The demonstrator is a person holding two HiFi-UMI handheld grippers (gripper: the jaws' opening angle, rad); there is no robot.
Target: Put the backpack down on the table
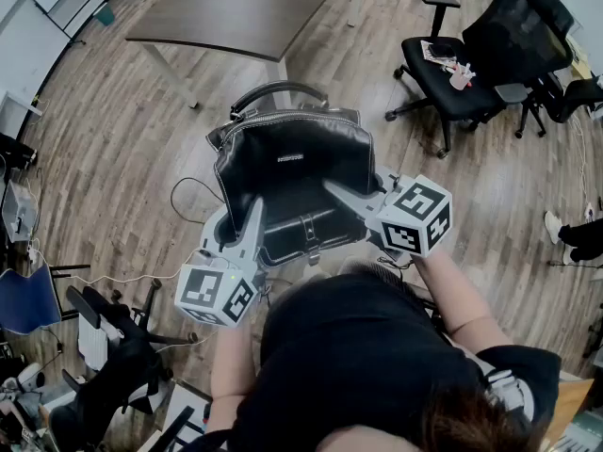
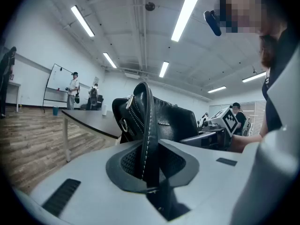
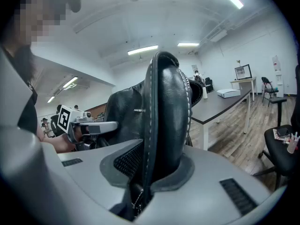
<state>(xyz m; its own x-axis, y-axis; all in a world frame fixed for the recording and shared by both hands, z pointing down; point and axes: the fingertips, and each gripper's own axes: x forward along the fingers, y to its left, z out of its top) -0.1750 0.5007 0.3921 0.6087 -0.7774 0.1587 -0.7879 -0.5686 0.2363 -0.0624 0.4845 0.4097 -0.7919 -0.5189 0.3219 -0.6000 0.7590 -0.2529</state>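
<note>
A black leather backpack point(image 1: 292, 172) hangs in the air between my two grippers, over the wooden floor and short of the dark table point(image 1: 236, 8). My left gripper point(image 1: 252, 217) is shut on the bag's left edge, a stitched black strap point(image 2: 146, 125) running between its jaws point(image 2: 147, 165). At the other side, my right gripper point(image 1: 337, 190) is shut on a thick padded part of the backpack point(image 3: 164, 107), which fills its jaws point(image 3: 145, 172). The bag stands upright with its top handle point(image 1: 278, 90) toward the table. Each gripper view shows the other gripper across the bag.
The table point(image 2: 89, 118) stands ahead on pale legs, with people at a whiteboard behind it. A black office chair point(image 1: 471, 55) stands at the right with small items on its seat. Another black chair point(image 1: 104, 347) and a blue seat point(image 1: 24, 299) are at the lower left. A cable point(image 1: 184, 196) lies on the floor.
</note>
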